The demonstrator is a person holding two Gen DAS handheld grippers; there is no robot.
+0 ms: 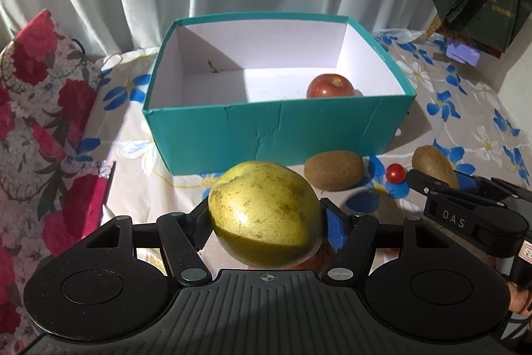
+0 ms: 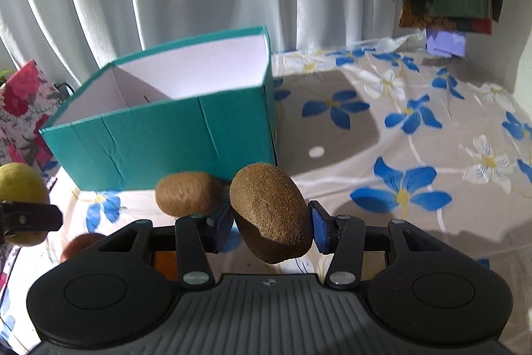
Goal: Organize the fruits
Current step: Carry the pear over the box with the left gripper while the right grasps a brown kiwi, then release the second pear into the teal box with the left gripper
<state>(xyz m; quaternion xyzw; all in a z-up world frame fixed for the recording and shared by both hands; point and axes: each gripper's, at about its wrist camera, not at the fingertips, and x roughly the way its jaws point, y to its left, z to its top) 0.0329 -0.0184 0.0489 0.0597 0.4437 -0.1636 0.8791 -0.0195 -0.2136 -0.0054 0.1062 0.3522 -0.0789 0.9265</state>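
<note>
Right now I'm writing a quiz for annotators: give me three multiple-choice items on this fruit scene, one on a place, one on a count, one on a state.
1. Where is the red apple?
A. on the cloth beside the box
B. inside the teal box
C. in the right claw

2. How many kiwis show in the right wrist view?
A. one
B. two
C. four

3. What is the left claw doing?
A. gripping the yellow-green fruit
B. standing open with nothing in it
C. pressing on the box wall

Answers:
1 B, the apple sits on the box's white floor near its right wall.
2 B, one kiwi is in the right claw, another kiwi lies on the floral cloth.
3 A, both pads press the fruit's sides and it hangs above the cloth.
</note>
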